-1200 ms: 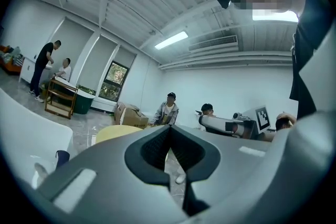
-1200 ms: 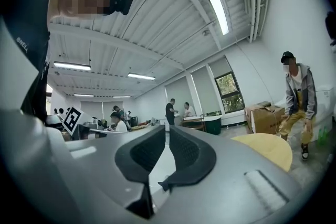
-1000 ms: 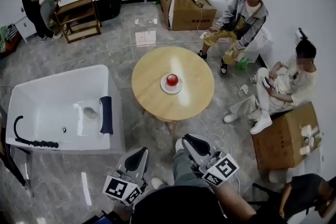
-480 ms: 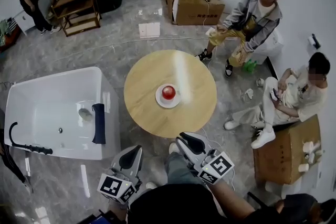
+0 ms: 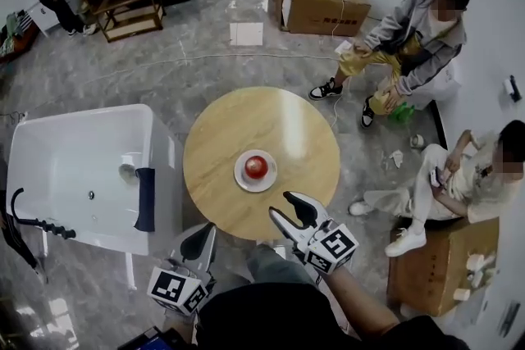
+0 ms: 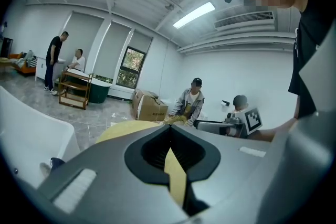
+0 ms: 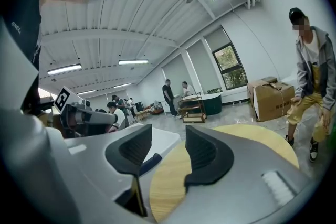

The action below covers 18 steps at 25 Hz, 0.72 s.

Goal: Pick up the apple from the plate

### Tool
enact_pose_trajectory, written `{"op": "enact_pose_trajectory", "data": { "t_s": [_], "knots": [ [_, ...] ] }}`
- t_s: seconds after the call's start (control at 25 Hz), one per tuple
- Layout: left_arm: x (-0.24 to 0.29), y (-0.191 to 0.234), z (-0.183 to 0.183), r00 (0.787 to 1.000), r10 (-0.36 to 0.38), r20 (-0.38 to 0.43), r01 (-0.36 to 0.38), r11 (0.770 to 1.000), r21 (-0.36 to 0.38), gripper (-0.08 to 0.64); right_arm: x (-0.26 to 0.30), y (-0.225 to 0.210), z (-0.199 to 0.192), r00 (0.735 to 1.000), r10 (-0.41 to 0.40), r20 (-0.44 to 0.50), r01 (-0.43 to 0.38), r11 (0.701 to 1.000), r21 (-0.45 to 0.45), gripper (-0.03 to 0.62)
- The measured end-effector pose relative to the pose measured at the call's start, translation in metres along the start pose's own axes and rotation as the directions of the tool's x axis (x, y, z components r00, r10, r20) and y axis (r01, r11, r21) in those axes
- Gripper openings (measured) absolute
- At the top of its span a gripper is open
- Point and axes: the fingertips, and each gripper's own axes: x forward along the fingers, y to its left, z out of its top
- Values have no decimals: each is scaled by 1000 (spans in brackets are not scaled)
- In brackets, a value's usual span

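the apple is sitting on a white plate, a little toward the near edge of the round wooden table. the right gripper is hovering at that near edge, near the plate's right side but not touching it. its jaws have just been opening and are standing apart with nothing between them. only bare tabletop is lying between it and the plate. the left gripper is hanging off the near left edge, jaws together and empty. a white bathtub is standing beside the table's left edge.
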Motion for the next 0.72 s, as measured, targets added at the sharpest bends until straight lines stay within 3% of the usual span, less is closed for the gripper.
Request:
{"op": "enact_pose_trajectory", "data": {
  "t_s": [0.32, 0.72],
  "knots": [
    [22, 15, -8, 998, 54, -33, -55, 997, -45, 20, 54, -66, -33, 986, 0, -166, -7, 999, -41, 283],
    [26, 54, -30, 990, 121, -78, -129, 985, -111, 20, 114, -111, -100, 937, -15, -349, -21, 995, -97, 394]
  ]
}}
